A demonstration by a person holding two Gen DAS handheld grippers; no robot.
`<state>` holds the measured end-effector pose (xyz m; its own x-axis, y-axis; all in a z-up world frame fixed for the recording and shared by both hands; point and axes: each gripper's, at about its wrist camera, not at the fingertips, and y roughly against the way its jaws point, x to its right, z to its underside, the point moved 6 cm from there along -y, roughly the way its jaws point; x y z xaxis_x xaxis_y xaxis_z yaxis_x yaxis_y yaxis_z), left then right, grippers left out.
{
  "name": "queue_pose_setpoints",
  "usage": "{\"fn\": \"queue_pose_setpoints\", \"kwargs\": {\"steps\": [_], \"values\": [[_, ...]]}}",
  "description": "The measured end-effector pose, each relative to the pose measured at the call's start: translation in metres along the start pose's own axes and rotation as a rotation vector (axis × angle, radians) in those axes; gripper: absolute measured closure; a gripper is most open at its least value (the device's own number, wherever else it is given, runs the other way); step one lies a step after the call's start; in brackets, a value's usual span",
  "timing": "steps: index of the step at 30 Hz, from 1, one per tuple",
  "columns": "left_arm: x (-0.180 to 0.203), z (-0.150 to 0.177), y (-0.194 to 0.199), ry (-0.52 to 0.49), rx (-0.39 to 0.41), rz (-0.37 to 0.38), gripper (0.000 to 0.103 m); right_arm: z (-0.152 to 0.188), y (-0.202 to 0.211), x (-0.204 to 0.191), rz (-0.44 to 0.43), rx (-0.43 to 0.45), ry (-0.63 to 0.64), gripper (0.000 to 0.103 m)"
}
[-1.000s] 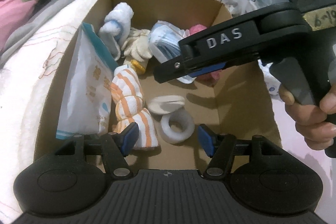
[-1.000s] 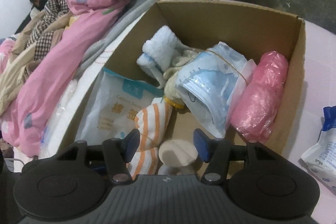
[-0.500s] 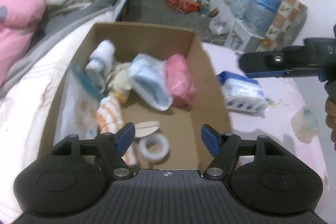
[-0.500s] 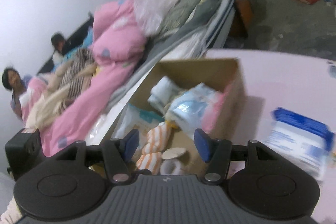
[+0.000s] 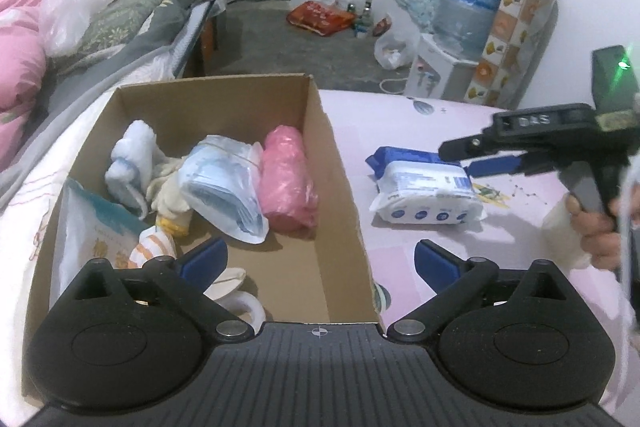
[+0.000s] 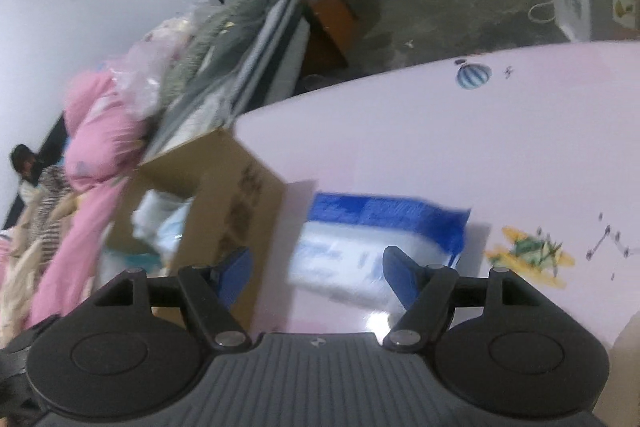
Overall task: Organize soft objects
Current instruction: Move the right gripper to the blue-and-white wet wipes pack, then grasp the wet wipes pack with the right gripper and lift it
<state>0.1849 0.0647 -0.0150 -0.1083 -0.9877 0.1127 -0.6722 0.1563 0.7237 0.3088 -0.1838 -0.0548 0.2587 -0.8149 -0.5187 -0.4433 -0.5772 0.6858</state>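
The left gripper is opening with nothing between its jaws, low in frame over the cardboard box; the right gripper is hanging spread above the wipes pack.

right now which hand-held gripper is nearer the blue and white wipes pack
Right. The right hand-held gripper hangs just over the wipes pack, open. The left hand-held gripper, jaws opening and empty, sits over the cardboard box edge.

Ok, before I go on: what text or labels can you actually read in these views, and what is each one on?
"DAS": on the right gripper, faint.
Wipes pack: print too small to read.
White pouch in the cardboard box: characters not legible.
Water jug label: blurred.
Box side print, right wrist view: blurred.
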Motion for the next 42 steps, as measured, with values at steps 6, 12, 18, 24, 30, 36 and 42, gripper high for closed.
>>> {"fn": "queue_pose_setpoints", "kwargs": {"steps": [6, 12, 18, 24, 30, 36, 42], "values": [[-0.009, 0.003, 0.008, 0.033, 0.001, -0.02, 0.002, -0.02, -0.03, -0.005, 0.094, 0.056, 0.152, 0.019], [-0.022, 0.007, 0.029, 0.091, 0.036, -0.041, 0.002, -0.022, -0.072, -0.014, 0.114, -0.004, 0.338, 0.019], [-0.027, 0.014, 0.062, 0.136, 0.098, -0.038, 0.002, 0.005, -0.072, -0.014, 0.125, -0.074, 0.424, 0.021], [-0.027, 0.02, 0.108, 0.159, 0.185, -0.04, 0.002, 0.038, -0.041, -0.007, 0.126, -0.102, 0.424, 0.021], [-0.018, 0.028, 0.175, 0.157, 0.289, -0.047, 0.001, 0.082, 0.0, 0.0, 0.106, -0.108, 0.422, 0.021], [-0.004, 0.044, 0.233, 0.15, 0.339, 0.0, 0.0, 0.132, 0.039, 0.004, 0.071, -0.116, 0.381, 0.021], [0.019, 0.075, 0.226, 0.127, 0.302, 0.052, 0.0, 0.177, 0.07, 0.003, 0.001, -0.115, 0.309, 0.021]]}}
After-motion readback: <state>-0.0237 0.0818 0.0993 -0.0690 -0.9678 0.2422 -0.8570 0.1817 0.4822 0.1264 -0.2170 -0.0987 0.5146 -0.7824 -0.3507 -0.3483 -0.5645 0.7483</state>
